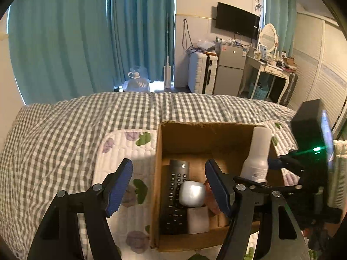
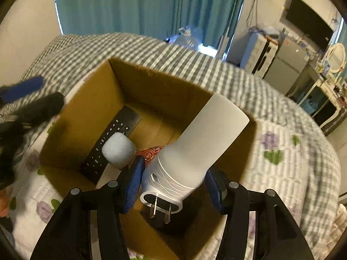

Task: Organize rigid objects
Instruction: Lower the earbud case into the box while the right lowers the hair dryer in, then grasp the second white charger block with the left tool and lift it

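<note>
Right wrist view: the right gripper (image 2: 173, 181) pinches a white plug-in device (image 2: 195, 147) between its blue pads, prongs pointing back at the camera, held tilted above the open cardboard box (image 2: 86, 99) on the bed (image 2: 238, 75). Inside the box lie a black remote (image 2: 112, 138), a white rounded case (image 2: 119, 149) resting on it, and a red patterned item (image 2: 151, 152) beside them. In the left wrist view, the left gripper (image 1: 169, 186) hovers over the box's left wall with jaws spread, holding nothing; a white cube (image 1: 197, 220) sits beside the remote.
</note>
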Available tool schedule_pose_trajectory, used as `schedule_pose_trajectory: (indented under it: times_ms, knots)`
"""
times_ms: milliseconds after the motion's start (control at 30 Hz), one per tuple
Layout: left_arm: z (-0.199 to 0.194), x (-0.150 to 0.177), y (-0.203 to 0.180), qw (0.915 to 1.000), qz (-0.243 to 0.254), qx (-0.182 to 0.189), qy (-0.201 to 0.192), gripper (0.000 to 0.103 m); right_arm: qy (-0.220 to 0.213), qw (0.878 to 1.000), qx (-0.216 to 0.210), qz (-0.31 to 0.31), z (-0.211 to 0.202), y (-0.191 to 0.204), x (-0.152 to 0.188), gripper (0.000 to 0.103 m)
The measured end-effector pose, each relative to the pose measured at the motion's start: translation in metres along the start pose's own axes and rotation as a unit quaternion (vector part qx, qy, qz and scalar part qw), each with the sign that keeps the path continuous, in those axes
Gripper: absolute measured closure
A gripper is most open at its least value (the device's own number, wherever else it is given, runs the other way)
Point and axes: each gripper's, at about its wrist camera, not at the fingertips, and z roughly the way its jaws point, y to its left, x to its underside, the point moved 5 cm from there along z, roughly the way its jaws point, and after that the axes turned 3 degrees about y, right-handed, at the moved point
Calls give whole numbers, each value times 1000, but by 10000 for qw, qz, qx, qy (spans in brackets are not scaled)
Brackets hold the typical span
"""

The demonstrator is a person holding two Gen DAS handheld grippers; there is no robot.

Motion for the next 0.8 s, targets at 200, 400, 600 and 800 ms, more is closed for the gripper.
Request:
schedule_pose_trajectory:
  times_ms: [200, 400, 600, 800]
  knots:
    - [-7, 3, 12, 9999, -98, -31, -26, 31, -122, 9998, 0, 141, 8, -3, 1, 32]
    - [-41, 12, 9, 9998, -107, -91, -142, 9, -778, 9961, 388, 170, -52, -6, -3, 21]
    - [-91, 27, 0, 9993, -73, -119, -333, 0, -1263, 9892, 695, 256, -128, -2, 14, 7]
    - [-122, 57, -8, 9991, -49, -218, -368, 0, -1650, 9800, 1056, 362, -178, 5, 60, 0]
